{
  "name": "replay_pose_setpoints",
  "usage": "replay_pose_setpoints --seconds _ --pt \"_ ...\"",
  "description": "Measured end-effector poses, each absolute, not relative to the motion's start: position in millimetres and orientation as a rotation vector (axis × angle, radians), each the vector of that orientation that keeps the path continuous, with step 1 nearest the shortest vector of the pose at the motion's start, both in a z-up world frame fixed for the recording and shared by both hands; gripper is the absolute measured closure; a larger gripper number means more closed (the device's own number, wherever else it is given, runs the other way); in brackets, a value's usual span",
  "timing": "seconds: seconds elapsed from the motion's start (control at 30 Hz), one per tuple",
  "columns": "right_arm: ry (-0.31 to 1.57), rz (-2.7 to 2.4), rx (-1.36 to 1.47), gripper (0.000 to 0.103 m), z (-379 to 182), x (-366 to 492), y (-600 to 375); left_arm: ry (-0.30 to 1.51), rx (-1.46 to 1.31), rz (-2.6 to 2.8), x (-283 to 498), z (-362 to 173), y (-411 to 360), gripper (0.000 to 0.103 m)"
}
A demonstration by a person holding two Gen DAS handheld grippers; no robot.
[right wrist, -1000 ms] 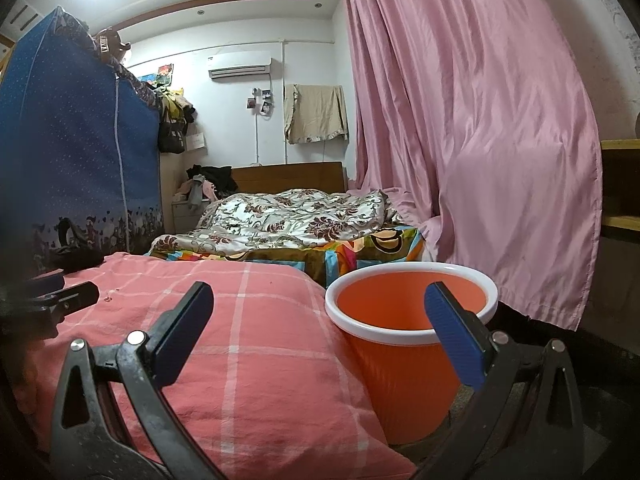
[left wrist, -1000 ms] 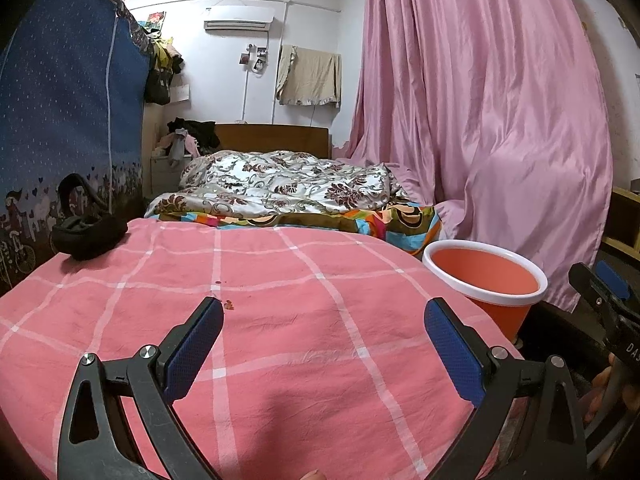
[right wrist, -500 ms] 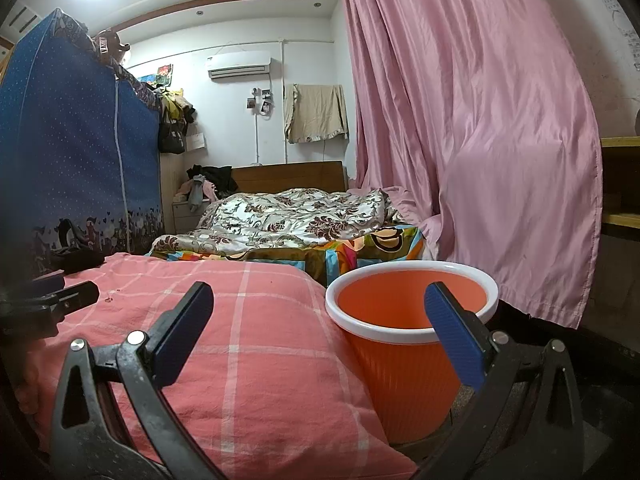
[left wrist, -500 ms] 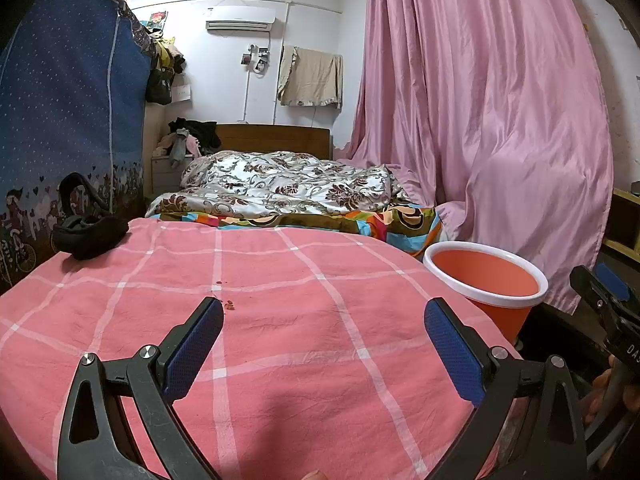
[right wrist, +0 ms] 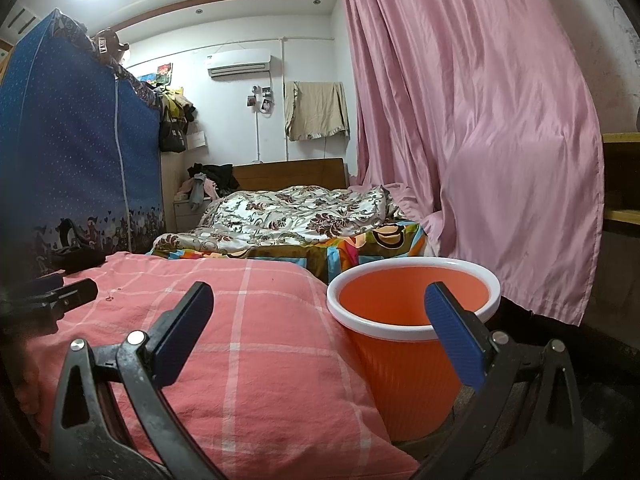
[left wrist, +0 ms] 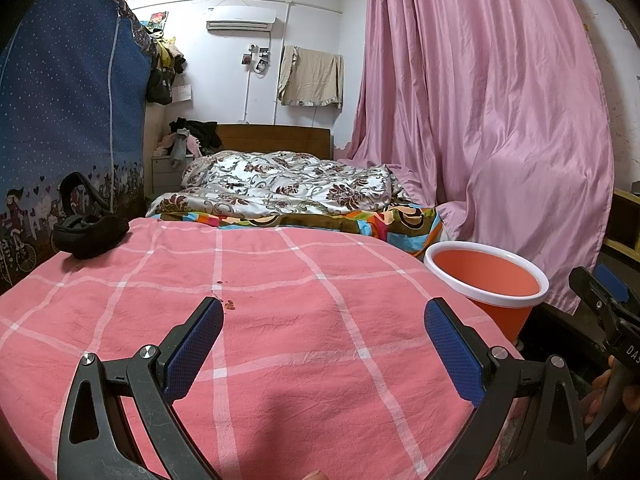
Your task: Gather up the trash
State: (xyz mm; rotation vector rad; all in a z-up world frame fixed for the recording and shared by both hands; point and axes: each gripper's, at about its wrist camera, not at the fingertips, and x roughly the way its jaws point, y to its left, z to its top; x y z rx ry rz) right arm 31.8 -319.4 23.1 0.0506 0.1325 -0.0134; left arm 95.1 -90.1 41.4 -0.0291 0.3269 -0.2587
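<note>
An orange bin with a white rim stands on the floor at the right edge of a pink checked bed cover. A few tiny reddish crumbs lie on the cover just beyond the left gripper's left fingertip. My left gripper hovers open over the cover with nothing between its blue pads. My right gripper is open too, held low beside the bed, its right finger in front of the bin's rim. The bin's inside looks bare as far as I can see.
A black bag with a strap lies at the cover's far left corner. Behind is a bed with a floral quilt, a blue fabric wardrobe at left, and a pink curtain at right. A hand holds the other gripper at the right edge.
</note>
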Motion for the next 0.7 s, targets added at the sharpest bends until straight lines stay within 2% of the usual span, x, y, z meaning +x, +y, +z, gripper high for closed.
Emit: replay_pose_setpoints --seconds 0.7 --pt "0.146 -0.009 0.045 0.0 19.1 35.5 -311.3 0.33 -0.022 -0.196 102.2 37.6 -90.3 0.005"
